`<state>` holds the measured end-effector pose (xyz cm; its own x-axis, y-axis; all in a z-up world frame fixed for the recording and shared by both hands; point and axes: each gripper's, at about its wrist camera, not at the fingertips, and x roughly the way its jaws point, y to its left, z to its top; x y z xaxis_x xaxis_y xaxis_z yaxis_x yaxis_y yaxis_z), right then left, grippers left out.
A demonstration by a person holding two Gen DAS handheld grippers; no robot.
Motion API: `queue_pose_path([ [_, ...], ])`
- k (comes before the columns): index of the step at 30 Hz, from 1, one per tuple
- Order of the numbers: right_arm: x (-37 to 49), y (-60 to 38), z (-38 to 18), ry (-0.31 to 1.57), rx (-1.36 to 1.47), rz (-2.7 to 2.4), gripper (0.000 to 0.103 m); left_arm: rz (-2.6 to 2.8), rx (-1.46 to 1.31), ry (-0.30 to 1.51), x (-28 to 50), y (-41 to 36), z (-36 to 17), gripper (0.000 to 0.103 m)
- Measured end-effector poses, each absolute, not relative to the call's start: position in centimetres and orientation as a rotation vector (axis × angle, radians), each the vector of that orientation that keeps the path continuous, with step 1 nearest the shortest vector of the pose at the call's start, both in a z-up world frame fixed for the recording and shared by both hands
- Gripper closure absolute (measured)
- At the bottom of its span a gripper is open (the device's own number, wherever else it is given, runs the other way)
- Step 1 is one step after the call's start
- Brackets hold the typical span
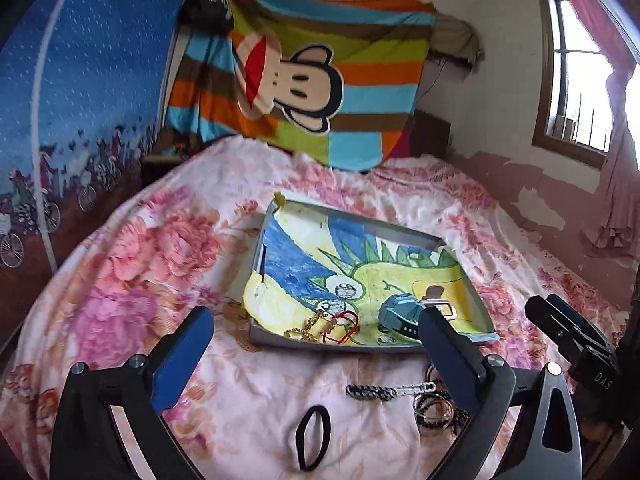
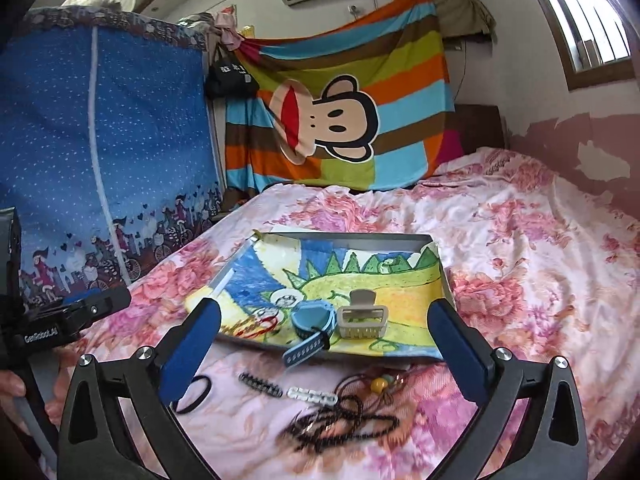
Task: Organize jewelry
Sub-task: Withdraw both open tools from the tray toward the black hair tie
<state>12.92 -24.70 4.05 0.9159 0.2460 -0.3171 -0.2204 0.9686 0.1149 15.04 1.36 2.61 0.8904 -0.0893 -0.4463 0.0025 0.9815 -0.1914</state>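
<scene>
A grey tray lined with a dinosaur drawing lies on the floral bed; it also shows in the right wrist view. In it are a blue watch, a beige hair claw, a gold chain and a red cord bracelet. On the bedspread in front lie a black hair tie, a black-and-clear chain strip, a dark beaded necklace and a yellow-bead cord. My left gripper is open above them. My right gripper is open and empty.
A striped monkey blanket hangs behind the bed. A blue fabric wardrobe stands at the left. A window and a peeling wall are at the right. The right gripper's body shows in the left wrist view.
</scene>
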Motion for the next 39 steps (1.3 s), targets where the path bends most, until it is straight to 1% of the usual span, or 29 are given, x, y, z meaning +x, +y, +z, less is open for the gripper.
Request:
queue_pose_path([
  [8,8.1,-25.2,4.1,0.332,0.088,0.253,0.001,-0.02,-0.182,0.438,10.3,1.8,2.9,0.0],
  [14,6.0,-25.7,3.1,0.375,0.104,0.237,0.001,-0.005,-0.169,0.428,7.4,2.2,2.7,0.0],
  [20,5.0,-26.4,1.5,0.458,0.119,0.218,0.001,-0.002,-0.164,0.453,5.4,2.6,2.0,0.0],
  [29,6.3,-26.4,-1.0,0.598,0.103,0.224,0.001,-0.025,-0.121,0.575,4.6,2.8,-0.4,0.0],
  [39,8.6,-26.3,-3.5,0.751,0.132,0.25,0.001,-0.07,-0.117,0.711,6.2,2.6,-2.6,0.0],
])
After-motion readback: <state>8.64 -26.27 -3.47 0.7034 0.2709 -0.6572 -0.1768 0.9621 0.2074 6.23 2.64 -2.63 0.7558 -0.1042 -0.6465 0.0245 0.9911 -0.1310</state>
